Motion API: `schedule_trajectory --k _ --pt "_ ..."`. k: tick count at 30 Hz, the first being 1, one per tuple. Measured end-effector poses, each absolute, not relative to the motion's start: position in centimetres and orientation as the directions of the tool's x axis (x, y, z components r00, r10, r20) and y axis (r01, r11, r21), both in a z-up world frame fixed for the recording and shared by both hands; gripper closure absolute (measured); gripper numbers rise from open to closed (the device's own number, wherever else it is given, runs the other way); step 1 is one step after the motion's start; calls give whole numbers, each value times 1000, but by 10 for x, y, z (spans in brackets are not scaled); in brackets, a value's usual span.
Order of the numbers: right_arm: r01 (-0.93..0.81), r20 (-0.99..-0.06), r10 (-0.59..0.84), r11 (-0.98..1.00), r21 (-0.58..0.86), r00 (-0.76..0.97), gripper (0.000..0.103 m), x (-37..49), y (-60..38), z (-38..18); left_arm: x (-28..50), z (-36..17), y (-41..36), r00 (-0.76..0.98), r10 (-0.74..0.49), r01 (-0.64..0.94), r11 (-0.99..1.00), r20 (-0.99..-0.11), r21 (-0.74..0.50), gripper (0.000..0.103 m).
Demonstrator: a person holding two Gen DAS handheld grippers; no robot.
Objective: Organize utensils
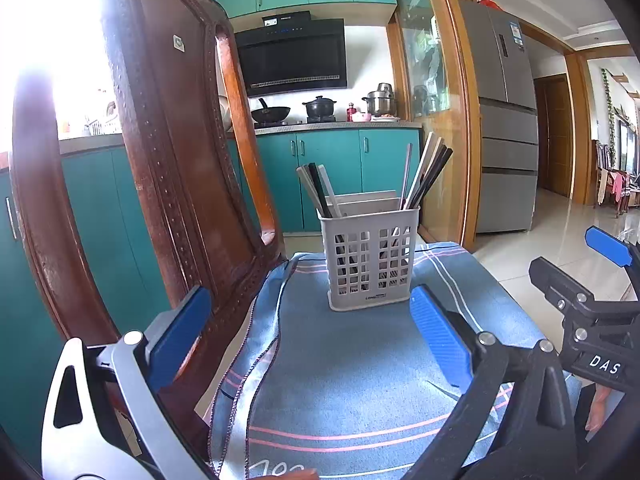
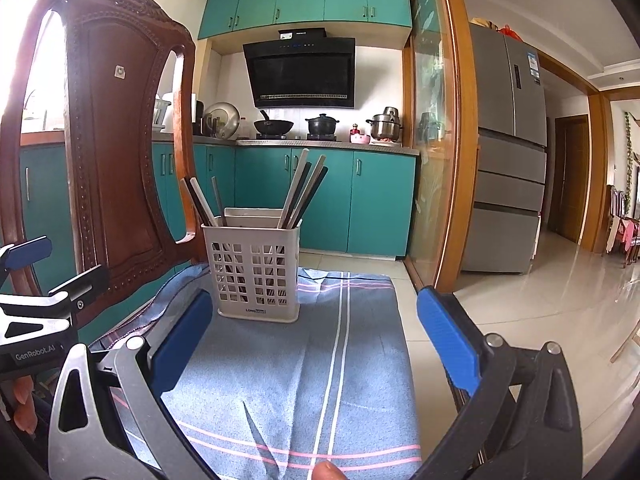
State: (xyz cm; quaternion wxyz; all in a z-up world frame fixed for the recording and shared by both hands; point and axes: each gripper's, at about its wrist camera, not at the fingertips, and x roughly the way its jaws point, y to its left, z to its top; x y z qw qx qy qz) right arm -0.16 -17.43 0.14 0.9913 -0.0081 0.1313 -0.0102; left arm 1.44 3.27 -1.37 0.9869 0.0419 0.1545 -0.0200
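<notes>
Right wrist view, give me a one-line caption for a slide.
Open right gripper hovers over a blue cloth, facing a white basket of chopsticks beside a wooden chair.

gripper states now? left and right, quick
Left gripper: open, holding nothing, short of the utensil basket.
Right gripper: open, holding nothing.

Home kitchen, teal cabinets [image 2: 320, 196], range hood [image 2: 302, 72], fridge [image 2: 508, 152]

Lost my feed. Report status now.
Left gripper and right gripper: jaws open, empty. Chopsticks upright in utensil holder on blue cloth. Wooden chair back close on left.
</notes>
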Motion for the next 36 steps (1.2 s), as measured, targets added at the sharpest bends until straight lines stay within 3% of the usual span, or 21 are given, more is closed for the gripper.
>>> schedule_trajectory --k 36 --pt "12 -266 -19 999 -30 964 3 -3 -172 -5 17 -19 27 946 -25 50 996 -324 70 4"
